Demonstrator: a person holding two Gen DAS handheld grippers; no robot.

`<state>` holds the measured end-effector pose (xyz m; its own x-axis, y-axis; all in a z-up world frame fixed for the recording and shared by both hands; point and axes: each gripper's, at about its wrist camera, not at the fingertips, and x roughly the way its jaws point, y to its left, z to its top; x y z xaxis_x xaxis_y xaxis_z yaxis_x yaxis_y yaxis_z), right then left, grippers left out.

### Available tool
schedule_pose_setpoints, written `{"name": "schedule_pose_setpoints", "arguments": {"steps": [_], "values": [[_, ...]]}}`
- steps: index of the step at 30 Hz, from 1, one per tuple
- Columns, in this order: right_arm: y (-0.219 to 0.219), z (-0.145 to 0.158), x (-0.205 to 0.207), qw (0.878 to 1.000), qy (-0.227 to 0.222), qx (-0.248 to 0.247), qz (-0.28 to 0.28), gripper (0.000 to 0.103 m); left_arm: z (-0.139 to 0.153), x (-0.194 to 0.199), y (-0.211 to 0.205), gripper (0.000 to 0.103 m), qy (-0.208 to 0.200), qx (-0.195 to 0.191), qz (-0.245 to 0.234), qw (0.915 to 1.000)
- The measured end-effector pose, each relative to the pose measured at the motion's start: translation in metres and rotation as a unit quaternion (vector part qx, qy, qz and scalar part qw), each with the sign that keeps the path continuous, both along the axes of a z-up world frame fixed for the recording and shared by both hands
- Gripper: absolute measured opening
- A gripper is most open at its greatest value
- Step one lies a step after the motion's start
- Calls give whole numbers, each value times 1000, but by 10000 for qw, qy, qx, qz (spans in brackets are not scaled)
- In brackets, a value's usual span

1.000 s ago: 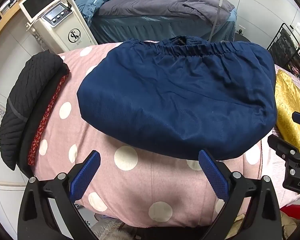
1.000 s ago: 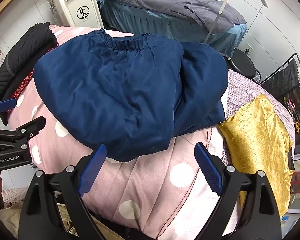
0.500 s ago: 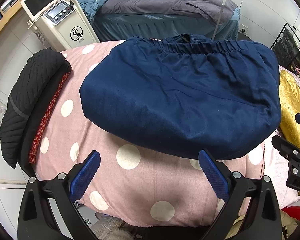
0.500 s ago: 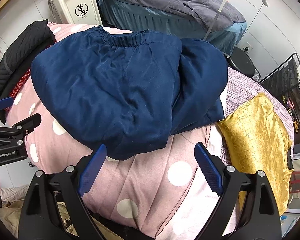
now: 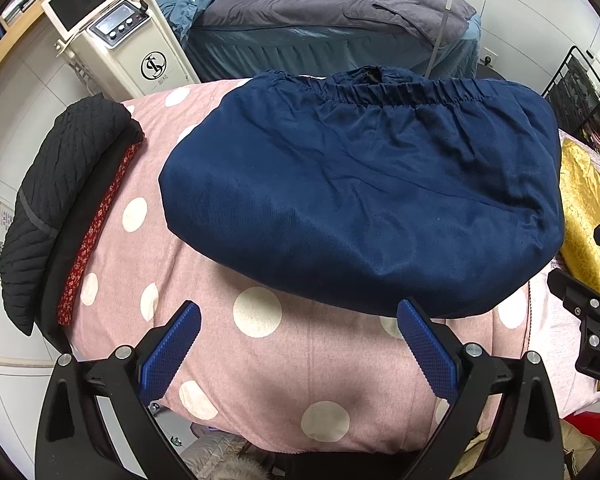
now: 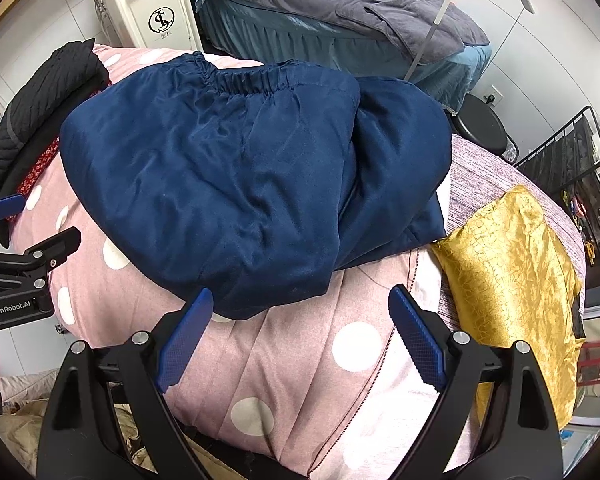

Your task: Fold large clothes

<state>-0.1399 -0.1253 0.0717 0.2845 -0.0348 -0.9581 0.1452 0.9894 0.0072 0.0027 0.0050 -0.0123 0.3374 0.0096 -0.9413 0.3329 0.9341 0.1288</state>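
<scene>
Left claw (image 5: pixel 298 350) – spread, empty, lower centre of its view. Right claw (image 6: pixel 302 336) – spread, empty, lower centre, just short of the hem.

Navy garment (image 5: pixel 364 204) – folded, elastic waistband toward the upper frame, lying mid-frame on the pink polka-dot quilt (image 5: pixel 260 364). Likely light, limp, somewhat slick; best taken at the near hem corners.

Surroundings: black knit garment (image 5: pixel 56 200) at left edge; gold cloth (image 6: pixel 516 280) at right, close to the fold. Nothing blocks the near hem.
</scene>
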Motion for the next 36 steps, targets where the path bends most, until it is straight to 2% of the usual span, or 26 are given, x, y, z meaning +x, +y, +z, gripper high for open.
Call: {"name": "schedule_pose_setpoints", "arguments": {"steps": [36], "values": [[0, 2, -5, 10000, -8, -5, 8, 88, -1, -4, 4, 97, 18, 18, 2, 10000]]}}
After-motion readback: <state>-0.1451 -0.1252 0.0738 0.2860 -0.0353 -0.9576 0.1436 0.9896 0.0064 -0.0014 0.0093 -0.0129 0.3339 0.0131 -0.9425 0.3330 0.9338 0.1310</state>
